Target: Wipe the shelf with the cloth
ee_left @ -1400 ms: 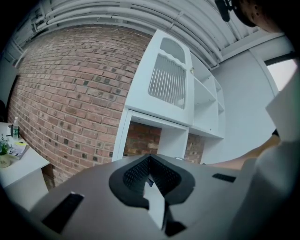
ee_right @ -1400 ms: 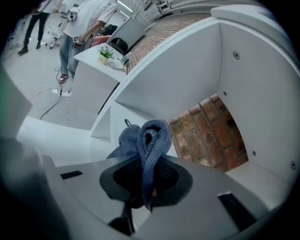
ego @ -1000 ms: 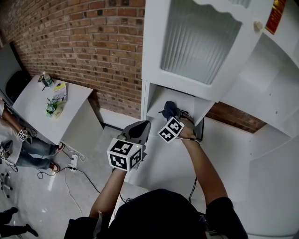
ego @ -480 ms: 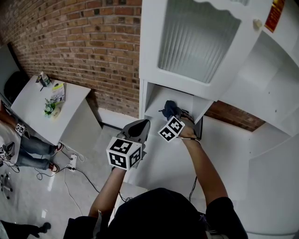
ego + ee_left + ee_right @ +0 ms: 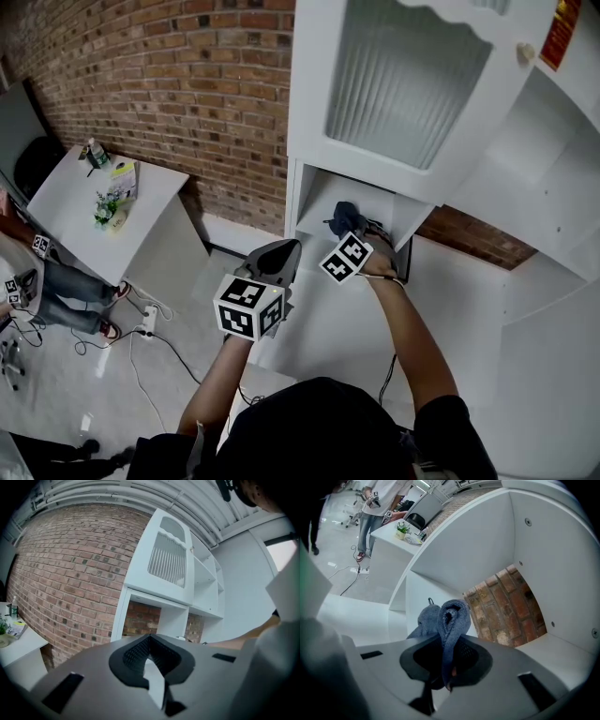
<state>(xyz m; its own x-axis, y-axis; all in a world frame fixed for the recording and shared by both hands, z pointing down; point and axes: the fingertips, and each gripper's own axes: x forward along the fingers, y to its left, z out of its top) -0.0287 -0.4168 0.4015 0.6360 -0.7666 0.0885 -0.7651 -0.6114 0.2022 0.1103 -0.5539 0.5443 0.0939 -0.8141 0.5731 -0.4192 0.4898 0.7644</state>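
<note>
The right gripper (image 5: pixel 353 231) reaches into the lower open compartment of a white cabinet (image 5: pixel 307 112). Its jaws are clamped on a blue-grey cloth (image 5: pixel 345 217). In the right gripper view, the cloth (image 5: pixel 452 613) stands up folded between the jaws and bulges out past their tips. Behind the cloth are the white inner walls of the compartment and a patch of bare brick.

The cloth is over the right part of the shelf (image 5: pixel 317 206), near the right wall of the compartment. The pictures do not show whether it presses on the shelf.

The left gripper (image 5: pixel 282 253) is held outside the cabinet, below and to the left of the shelf, well apart from the cloth. In the left gripper view, the jaws of the left gripper (image 5: pixel 149 639) meet at their tips — nothing is held between them.

Above the compartment is a door (image 5: pixel 403 75) with a ribbed glass panel. A brick wall (image 5: pixel 187 75) runs to the left of the cabinet. Further left is a white table (image 5: pixel 75 202) with small items on it — a person (image 5: pixel 61 291) in jeans is beside it.
</note>
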